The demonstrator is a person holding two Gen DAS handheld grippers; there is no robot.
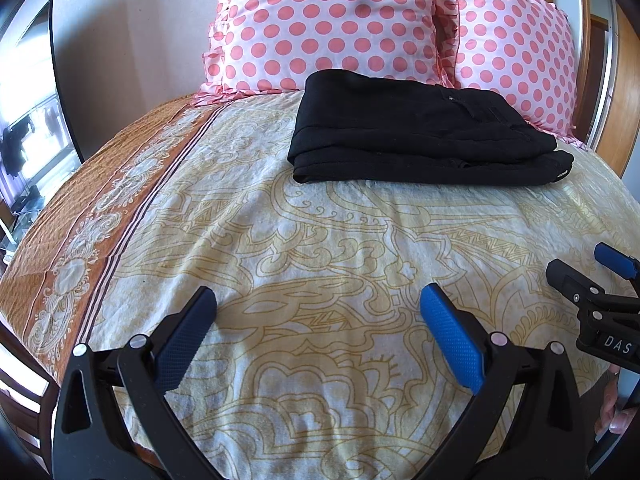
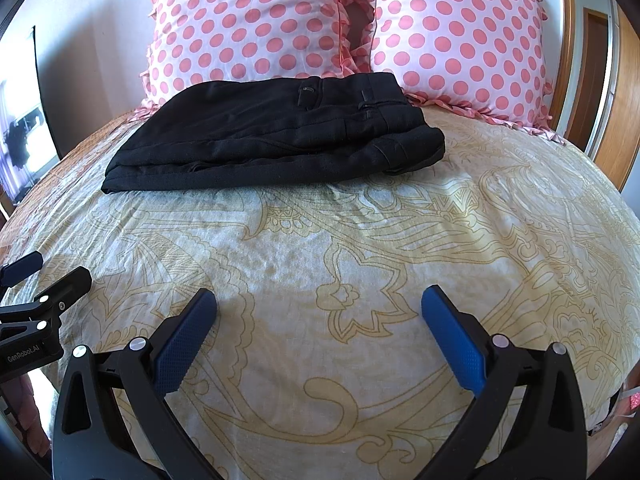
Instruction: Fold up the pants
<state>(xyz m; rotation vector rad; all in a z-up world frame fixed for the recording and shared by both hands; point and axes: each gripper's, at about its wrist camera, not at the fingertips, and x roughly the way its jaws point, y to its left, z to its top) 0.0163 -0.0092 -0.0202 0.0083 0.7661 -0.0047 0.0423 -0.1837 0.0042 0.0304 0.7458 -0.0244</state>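
Blue-padded fingers of the left gripper (image 1: 318,302) fill the near edge of its own view, spread wide with nothing between them, hovering over the cream bedsheet (image 1: 328,240) with its yellow paisley pattern. At the right edge of that view the right gripper (image 1: 588,266) pokes in beside it, near but apart, with part of a hand (image 1: 612,404) just visible under it. In the right wrist view the same holds: the right gripper (image 2: 319,302) has its jaws wide apart and empty above the sheet (image 2: 360,248), and the left gripper (image 2: 48,268) shows at the left edge, low and near.

Far from both grippers, the black pants (image 1: 420,132) lie folded into a compact flat bundle on the far part of the bed, several layers stacked, the folded edge on the left and the waistband end to the right. In the right wrist view the pants (image 2: 272,136) show a back pocket and belt loops on the top layer. Their far edge rests just against two pink polka-dot pillows (image 1: 328,24) that stand propped at the head of the bed. An orange patterned border (image 1: 92,216) runs along the left side of the sheet. Wooden door frames (image 2: 600,92) stand at far right
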